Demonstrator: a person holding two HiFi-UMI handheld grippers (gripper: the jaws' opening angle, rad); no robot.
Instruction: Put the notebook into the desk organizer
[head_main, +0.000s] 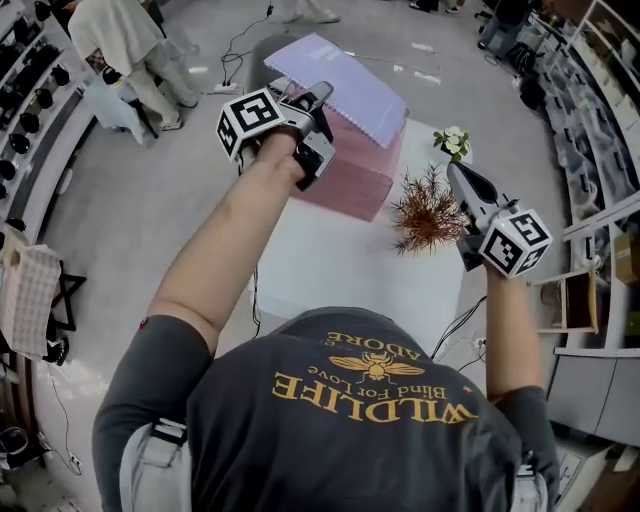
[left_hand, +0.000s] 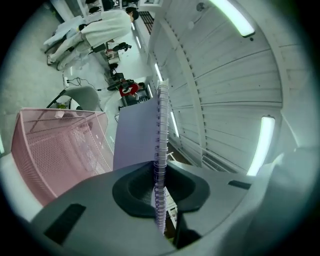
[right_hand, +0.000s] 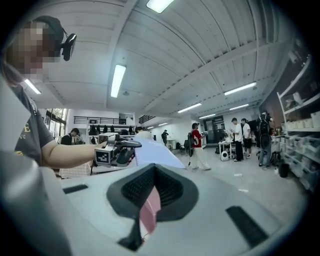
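Observation:
A lavender spiral notebook (head_main: 345, 85) hangs in the air over the far end of the pink mesh desk organizer (head_main: 350, 170). My left gripper (head_main: 318, 97) is shut on its wire-bound edge. In the left gripper view the notebook (left_hand: 135, 135) stands on edge between the jaws of the left gripper (left_hand: 159, 175), and the organizer (left_hand: 55, 150) lies to the lower left. My right gripper (head_main: 466, 182) is held over the table's right side, jaws together and empty. In the right gripper view, the notebook (right_hand: 155, 154) and the left gripper (right_hand: 131, 146) show beyond the right gripper (right_hand: 150, 200).
The organizer stands on a white table (head_main: 330, 260). A brown dried plant (head_main: 428, 212) sits just left of my right gripper, with a small pot of white flowers (head_main: 453, 142) behind it. Shelves (head_main: 600, 120) line the right side. People stand in the room beyond.

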